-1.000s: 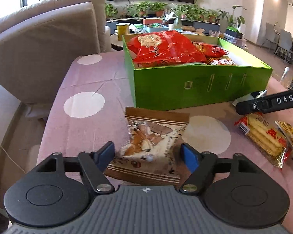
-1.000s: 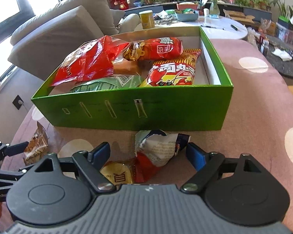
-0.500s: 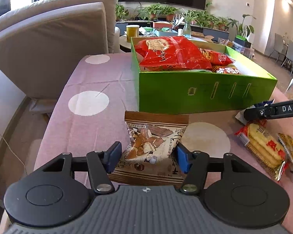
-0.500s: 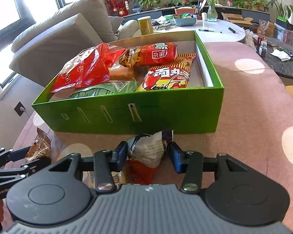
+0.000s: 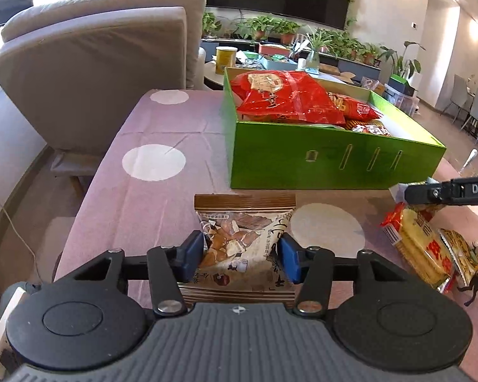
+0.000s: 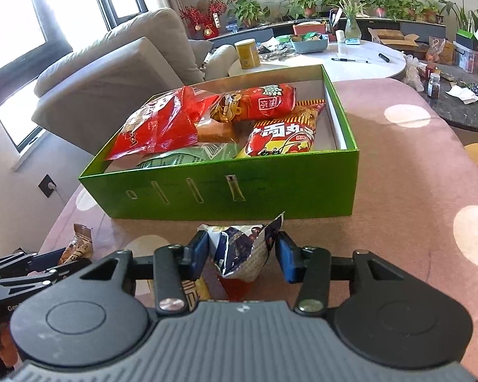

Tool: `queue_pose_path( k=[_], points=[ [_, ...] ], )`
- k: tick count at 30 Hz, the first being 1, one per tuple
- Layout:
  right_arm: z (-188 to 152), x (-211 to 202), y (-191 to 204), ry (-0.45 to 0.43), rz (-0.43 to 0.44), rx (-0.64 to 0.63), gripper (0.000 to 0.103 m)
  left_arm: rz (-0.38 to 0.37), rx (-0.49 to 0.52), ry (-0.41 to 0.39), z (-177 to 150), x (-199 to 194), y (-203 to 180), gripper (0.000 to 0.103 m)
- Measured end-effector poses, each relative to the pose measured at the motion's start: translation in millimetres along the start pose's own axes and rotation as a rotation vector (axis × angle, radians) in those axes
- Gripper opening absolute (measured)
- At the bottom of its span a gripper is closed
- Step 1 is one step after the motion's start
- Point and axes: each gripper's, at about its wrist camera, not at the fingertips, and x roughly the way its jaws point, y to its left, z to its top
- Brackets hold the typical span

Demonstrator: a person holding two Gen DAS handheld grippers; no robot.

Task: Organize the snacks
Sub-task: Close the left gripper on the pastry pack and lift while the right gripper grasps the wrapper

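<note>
A green box (image 5: 334, 165) holds several snack bags, the biggest a red bag (image 5: 283, 95); it also shows in the right wrist view (image 6: 271, 191). My left gripper (image 5: 240, 256) is shut on a brown nut snack packet (image 5: 242, 238), held just above the pink tablecloth in front of the box. My right gripper (image 6: 240, 254) is shut on a crumpled silver and red snack packet (image 6: 242, 251), lifted in front of the box's near wall. The right gripper's finger (image 5: 446, 189) shows at the right of the left wrist view.
Yellow cracker packets (image 5: 423, 245) lie on the cloth at the right. A yellow packet (image 6: 194, 293) lies under my right gripper. A grey sofa (image 5: 95, 63) stands left, and a white round table (image 6: 350, 60) with clutter stands behind the box.
Both grippers closed from open onto their packets. The right one has lifted its crumpled packet off the cloth; the left has drawn back slightly with the nut packet.
</note>
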Motion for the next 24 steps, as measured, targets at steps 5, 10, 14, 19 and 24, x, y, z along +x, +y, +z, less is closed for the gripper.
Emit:
queue_pose_path(
  k=[5,10,14,19,24],
  points=[
    [-6,1,4,0.014,-0.012,-0.025,0.080,0.029,0.006,0.020,-4,3,-2,0.065],
    [-12,5,6,0.037,-0.028,-0.037,0.084,0.036,0.017,0.022,-4,5,-4,0.064],
    [-14,6,9,0.034,-0.034,-0.054,0.092,0.043,0.034,0.015,-5,5,-6,0.060],
    [-16,7,14,0.034,-0.054,-0.100,0.092,0.047,0.047,0.006,-7,5,-9,0.057],
    [-21,13,23,0.049,-0.099,-0.183,0.090,0.045,0.052,0.004,-7,5,-11,0.052]
  ],
)
